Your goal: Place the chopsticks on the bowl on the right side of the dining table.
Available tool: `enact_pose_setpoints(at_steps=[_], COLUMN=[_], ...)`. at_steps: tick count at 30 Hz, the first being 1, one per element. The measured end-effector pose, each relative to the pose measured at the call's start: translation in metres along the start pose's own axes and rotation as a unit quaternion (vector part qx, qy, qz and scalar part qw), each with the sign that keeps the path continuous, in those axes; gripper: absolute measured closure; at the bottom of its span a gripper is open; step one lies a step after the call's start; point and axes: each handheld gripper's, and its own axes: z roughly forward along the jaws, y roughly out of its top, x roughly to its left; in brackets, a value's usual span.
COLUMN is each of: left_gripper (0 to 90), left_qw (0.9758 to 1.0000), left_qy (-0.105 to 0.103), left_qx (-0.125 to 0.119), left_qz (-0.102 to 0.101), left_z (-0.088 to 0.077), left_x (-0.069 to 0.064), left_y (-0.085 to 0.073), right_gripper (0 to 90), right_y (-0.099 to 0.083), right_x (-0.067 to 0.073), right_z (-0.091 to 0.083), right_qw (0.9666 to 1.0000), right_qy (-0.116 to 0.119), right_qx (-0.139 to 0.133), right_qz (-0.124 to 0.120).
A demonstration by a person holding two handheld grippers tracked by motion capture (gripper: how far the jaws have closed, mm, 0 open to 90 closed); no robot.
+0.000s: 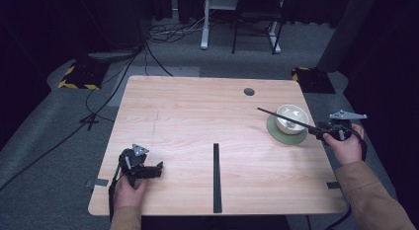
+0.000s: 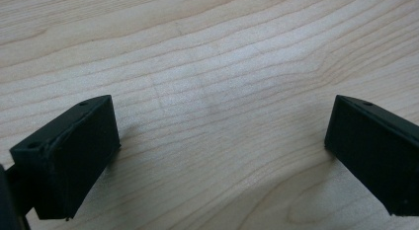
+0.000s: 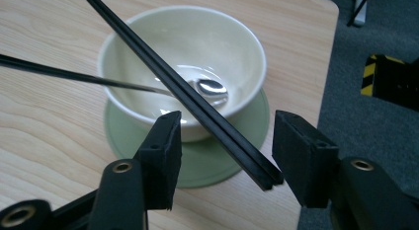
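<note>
1. The desk (image 1: 197, 116) carries a green saucer (image 1: 276, 134) near its right edge, with a cream bowl (image 1: 291, 119) on it; a spoon (image 3: 210, 88) lies in the bowl.
2. One pair of chopsticks (image 1: 216, 178) lies near the front edge.
3. The second pair (image 3: 197, 104) rests across the bowl's rim, loose between the right tongs' (image 3: 225, 151) half-open jaws; it could roll or tip off if nudged.
4. The left tongs (image 2: 217, 141) rest wide open and empty, low over the front-left corner; the right hand (image 1: 346, 146) reaches in level from the right edge.

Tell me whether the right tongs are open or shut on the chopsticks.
Open. The right tongs stand apart, and the chopsticks lie across the bowl with gaps on both sides.
</note>
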Motion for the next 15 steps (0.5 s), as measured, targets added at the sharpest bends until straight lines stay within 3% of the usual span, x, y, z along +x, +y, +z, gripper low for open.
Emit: enact_pose_setpoints(at_steps=[15], left_gripper=[0.5], left_qw=[1.0000], left_qy=[0.003], left_qx=[0.000], left_qz=[0.001], left_z=[0.000], left_x=[0.000], left_y=[0.000], right_gripper=[44.7], right_y=[0.001], right_x=[-0.027], right_z=[0.016], right_qw=[0.9979], right_qy=[-0.051], right_qx=[0.017], right_qz=[0.037])
